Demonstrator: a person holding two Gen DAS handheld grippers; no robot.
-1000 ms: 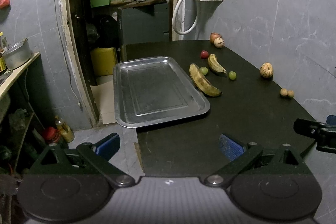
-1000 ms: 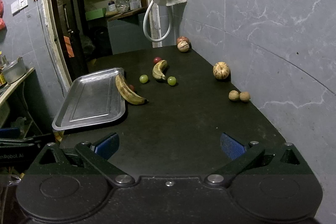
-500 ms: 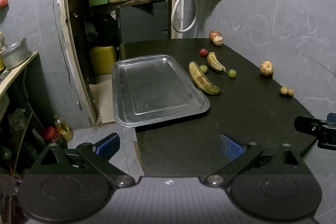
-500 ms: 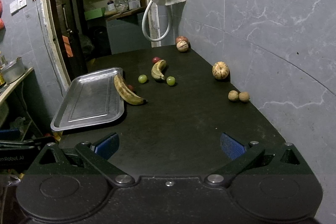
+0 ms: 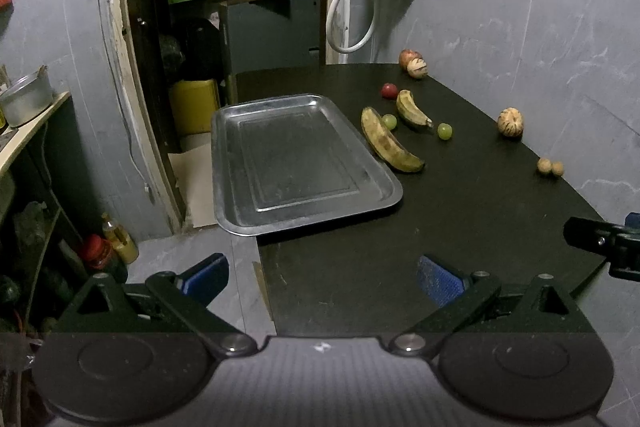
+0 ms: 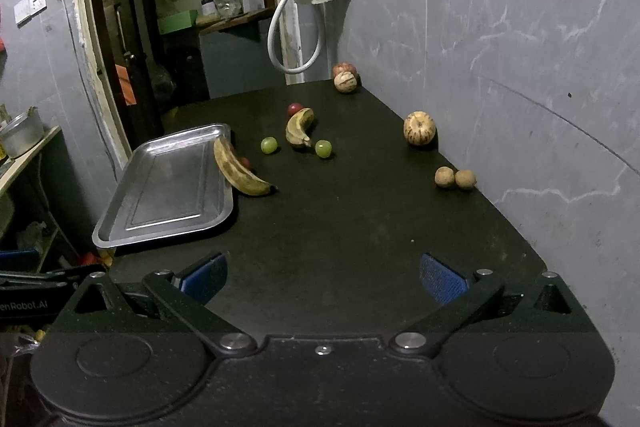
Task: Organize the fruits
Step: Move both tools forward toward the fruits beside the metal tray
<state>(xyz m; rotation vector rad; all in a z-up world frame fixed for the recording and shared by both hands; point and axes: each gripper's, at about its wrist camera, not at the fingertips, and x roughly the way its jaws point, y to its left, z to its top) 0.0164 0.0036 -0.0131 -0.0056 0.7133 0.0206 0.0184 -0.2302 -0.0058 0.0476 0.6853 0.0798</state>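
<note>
Spanning most of both views, the black tabletop runs back to a grey marbled wall. A rectangular stainless steel tray lies flat at its left edge, nothing in it. Both tools hover low over the near end of the table: the left gripper is released, its blue-padded fingers spread wide and holding nothing, and the right gripper is likewise spread wide with nothing between its pads.

All the fruit sits on the table, outside the tray. A long brown-spotted banana lies just beside the tray's right rim, and a shorter curved banana lies beyond it. A pale striped round melon sits near the wall, with a reddish apple and a second striped fruit touching at the far corner. Two green grapes flank the short banana, a small red fruit sits behind it, and two small brown round fruits lie side by side by the wall.
</note>
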